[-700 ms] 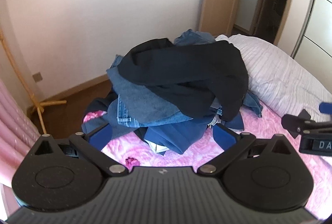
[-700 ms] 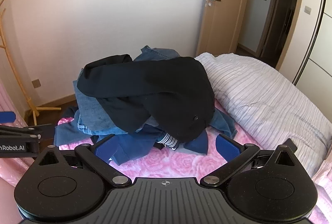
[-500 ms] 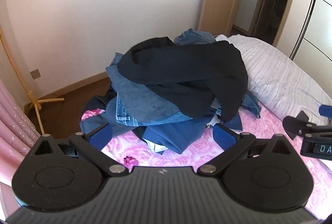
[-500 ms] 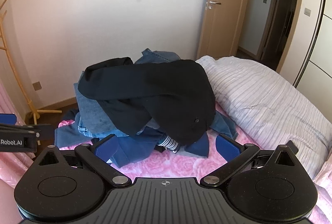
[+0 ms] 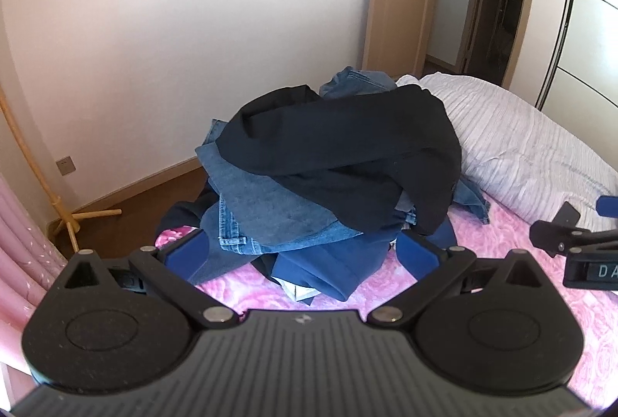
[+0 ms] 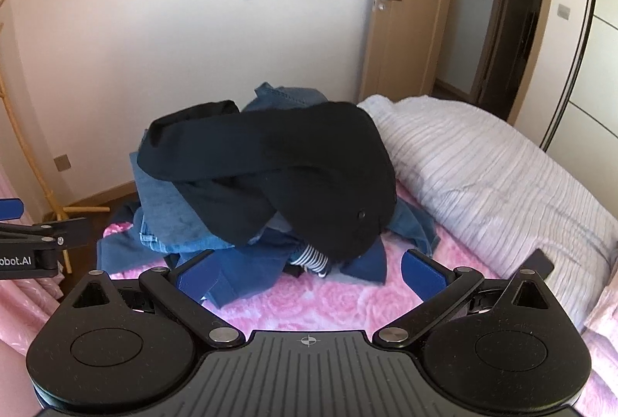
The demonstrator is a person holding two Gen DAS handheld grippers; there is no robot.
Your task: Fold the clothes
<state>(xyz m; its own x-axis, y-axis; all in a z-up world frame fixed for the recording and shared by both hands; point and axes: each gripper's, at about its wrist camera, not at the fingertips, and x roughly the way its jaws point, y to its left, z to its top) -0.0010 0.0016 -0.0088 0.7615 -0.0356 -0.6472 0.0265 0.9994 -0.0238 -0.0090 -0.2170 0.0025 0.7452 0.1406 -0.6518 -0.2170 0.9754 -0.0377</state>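
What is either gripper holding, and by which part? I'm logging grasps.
Nothing is held. The left gripper and right gripper are both open, short of the clothes pile.

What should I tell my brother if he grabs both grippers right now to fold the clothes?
Left gripper: open, holding nothing.
Right gripper: open, holding nothing.
Both point at the heap of clothes on the pink rose-patterned bedspread. The black jacket lies on top, over the blue denim jeans and the navy blue garment.
Done: nothing folded yet.
Left: lift off the black jacket, probably first, then fold each piece.
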